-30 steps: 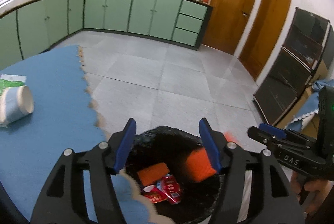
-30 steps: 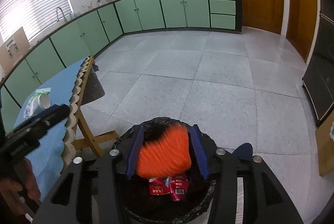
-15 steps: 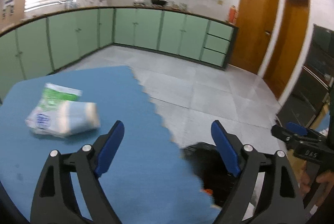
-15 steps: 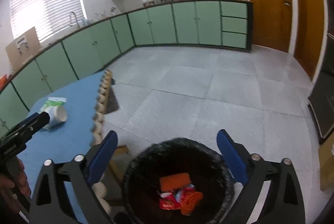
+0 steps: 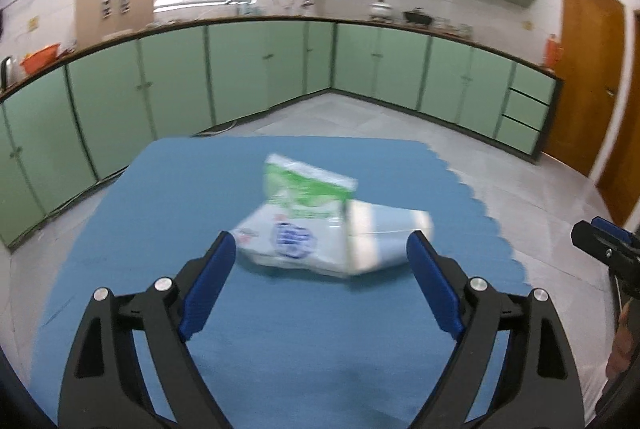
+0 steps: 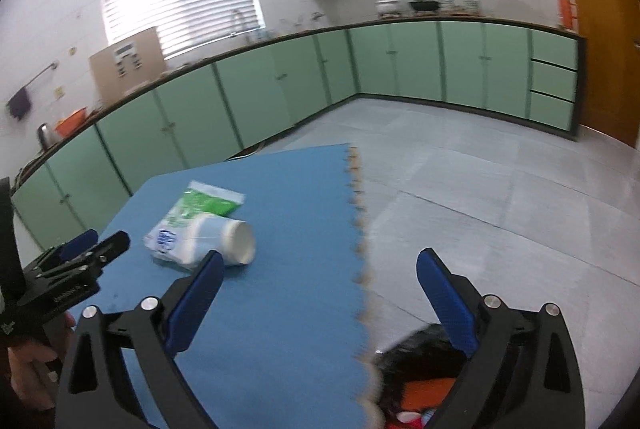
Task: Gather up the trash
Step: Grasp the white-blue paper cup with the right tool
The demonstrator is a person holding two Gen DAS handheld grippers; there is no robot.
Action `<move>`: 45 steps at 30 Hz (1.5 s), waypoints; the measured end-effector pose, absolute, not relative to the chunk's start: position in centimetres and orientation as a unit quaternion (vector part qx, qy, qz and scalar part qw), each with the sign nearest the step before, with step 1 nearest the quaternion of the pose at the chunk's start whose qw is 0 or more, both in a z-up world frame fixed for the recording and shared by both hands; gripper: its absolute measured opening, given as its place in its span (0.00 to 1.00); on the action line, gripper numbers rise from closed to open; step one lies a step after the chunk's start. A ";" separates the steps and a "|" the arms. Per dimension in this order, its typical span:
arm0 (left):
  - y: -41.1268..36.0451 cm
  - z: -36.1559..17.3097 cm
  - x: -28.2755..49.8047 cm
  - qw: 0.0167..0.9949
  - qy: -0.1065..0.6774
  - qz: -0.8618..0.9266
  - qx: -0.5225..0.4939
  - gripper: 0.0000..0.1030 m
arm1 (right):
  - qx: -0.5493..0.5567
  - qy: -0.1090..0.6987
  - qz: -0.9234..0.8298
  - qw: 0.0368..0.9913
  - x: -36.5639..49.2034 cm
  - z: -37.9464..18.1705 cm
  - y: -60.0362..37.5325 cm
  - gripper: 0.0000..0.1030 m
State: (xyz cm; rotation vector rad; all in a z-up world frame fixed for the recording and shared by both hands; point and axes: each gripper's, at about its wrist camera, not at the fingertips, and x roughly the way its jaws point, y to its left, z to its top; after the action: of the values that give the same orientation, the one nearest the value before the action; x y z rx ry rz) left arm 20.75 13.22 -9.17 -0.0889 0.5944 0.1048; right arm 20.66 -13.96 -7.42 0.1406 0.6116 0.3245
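Both the left gripper (image 5: 320, 261) and right gripper (image 6: 320, 285) gape empty; the blurred white paper cup (image 5: 380, 241) overlaps a green-and-white plastic wrapper (image 5: 304, 189); the black-lined trash bin (image 6: 420, 361) is cropped.

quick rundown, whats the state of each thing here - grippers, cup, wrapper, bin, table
left gripper: open, nothing between its fingers
right gripper: open, holding nothing
paper cup: lying on its side on the table, mouth towards the bin side
plastic wrapper: crumpled, lying against the cup
trash bin: black liner, already holds orange and red trash
table: covered by a blue mat
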 end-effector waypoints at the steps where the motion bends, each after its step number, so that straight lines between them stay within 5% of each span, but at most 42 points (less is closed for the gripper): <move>1: 14.2 -9.3 21.0 0.952 0.295 0.063 -0.047 0.82 | 0.065 0.302 0.164 0.937 21.2 -7.6 -12.7 0.92; 16: 20.5 -11.4 22.4 0.939 0.320 0.093 -0.080 0.82 | 0.021 0.349 0.200 0.915 25.9 -11.4 -0.8 0.92; 34: 21.9 -13.1 23.8 0.935 0.329 0.103 -0.087 0.82 | -0.009 0.367 0.160 0.916 28.3 -12.9 2.3 0.92; 39: 22.0 -13.2 23.9 0.934 0.330 0.103 -0.089 0.82 | -0.005 0.384 0.165 0.908 28.9 -13.4 2.3 0.77; 45: 21.8 -13.3 24.2 0.934 0.333 0.097 -0.091 0.82 | 0.006 0.386 0.148 0.911 28.9 -13.1 0.7 0.77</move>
State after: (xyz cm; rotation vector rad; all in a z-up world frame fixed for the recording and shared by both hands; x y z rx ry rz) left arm 24.19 21.79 -13.28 -0.1856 0.6806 0.1976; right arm 28.92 0.66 -13.12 0.0134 0.7950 0.3046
